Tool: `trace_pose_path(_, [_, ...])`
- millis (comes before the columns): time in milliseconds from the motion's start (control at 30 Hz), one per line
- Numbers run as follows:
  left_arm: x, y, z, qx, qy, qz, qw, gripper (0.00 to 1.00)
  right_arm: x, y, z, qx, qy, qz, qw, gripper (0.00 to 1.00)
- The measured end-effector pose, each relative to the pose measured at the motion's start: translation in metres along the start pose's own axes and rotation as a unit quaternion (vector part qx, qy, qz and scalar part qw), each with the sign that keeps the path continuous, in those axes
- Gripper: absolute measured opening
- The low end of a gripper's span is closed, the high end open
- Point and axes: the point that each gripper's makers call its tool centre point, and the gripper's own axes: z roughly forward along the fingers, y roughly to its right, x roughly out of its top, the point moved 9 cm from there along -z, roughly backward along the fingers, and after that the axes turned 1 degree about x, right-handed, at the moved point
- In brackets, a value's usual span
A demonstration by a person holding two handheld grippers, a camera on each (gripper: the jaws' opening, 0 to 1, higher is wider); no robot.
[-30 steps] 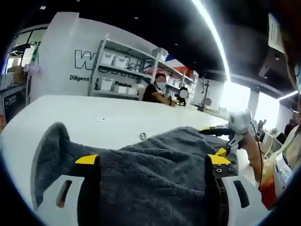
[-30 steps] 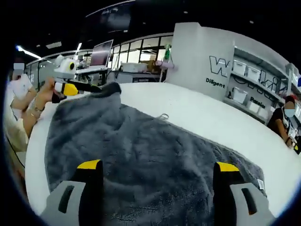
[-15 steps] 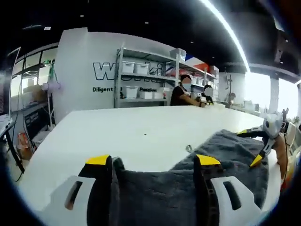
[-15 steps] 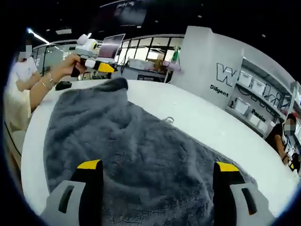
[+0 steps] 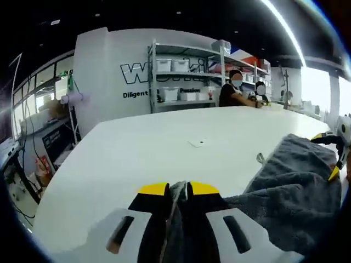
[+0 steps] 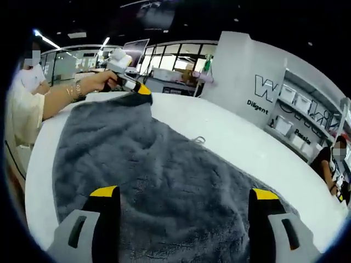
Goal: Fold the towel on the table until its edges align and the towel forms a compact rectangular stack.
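Jaws on towel (image 5: 296, 186); "Diligent" wall lettering (image 5: 135, 94)

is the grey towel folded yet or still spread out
Spread: the grey fluffy towel lies in one layer on the white table, one corner pinched in the left claw.

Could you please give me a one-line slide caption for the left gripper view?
Left tongs shut on a corner of the grey towel above the white table.

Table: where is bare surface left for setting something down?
The white table is bare from the towel toward the shelving wall. A narrower strip runs beside the towel's loop. It is crowded where the left gripper pinches the towel.
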Motion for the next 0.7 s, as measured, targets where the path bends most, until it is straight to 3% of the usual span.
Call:
trace_pose_path(167, [0.001,-0.007,-0.003,0.024,0.004,-0.002,0.9997,0.02,0.0,0.0,-0.001,-0.002,0.0,-0.003,1.0,0.99])
trace_pose_path(333, [0.021,-0.01,-0.021,0.028,0.087,-0.016,0.9957,0.01,-0.001,0.001,-0.001,-0.003,-0.002,-0.003,1.0,0.99])
trace_pose_path(533, [0.042,-0.013,-0.057,0.024,0.181,-0.056,0.9816,0.01,0.0,0.001,-0.002,-0.006,-0.002,-0.003,1.0,0.99])
trace_pose_path(700, [0.046,-0.021,-0.083,0.056,0.207,-0.065,0.9747,0.01,-0.001,0.001,-0.002,-0.007,-0.004,-0.002,1.0,0.99])
